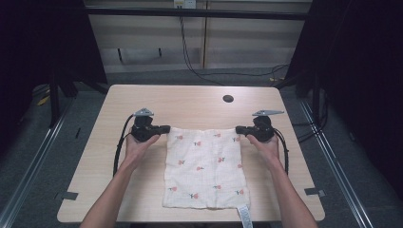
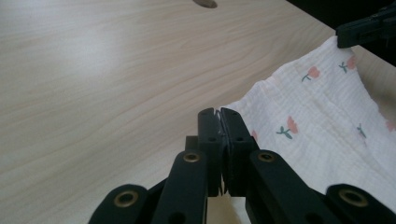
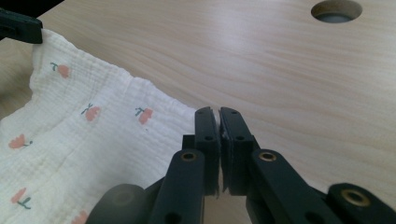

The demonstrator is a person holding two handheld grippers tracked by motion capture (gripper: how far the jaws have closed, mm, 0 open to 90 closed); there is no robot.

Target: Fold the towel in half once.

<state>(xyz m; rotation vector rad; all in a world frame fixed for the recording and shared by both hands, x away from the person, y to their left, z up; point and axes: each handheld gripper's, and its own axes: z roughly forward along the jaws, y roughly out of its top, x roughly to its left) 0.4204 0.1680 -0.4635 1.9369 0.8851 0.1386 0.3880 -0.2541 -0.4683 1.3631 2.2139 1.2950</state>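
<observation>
White crinkled cotton cloth with small red flowers (image 1: 204, 167) lies mid-frame on the pale wooden table (image 1: 190, 102). Left gripper (image 1: 165, 128) and right gripper (image 1: 239, 128) are each clamped on a far corner. It looks light and limp, so it is best carried by its corners.

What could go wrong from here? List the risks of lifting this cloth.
1. The left claw and right claw each pinch only the very edge of a far corner of the white flower-printed muslin cloth; a corner could slip out.
2. The cloth's near edge lies at the rim of the light wooden table, its white tag hanging over, so dragging might pull it off.
</observation>
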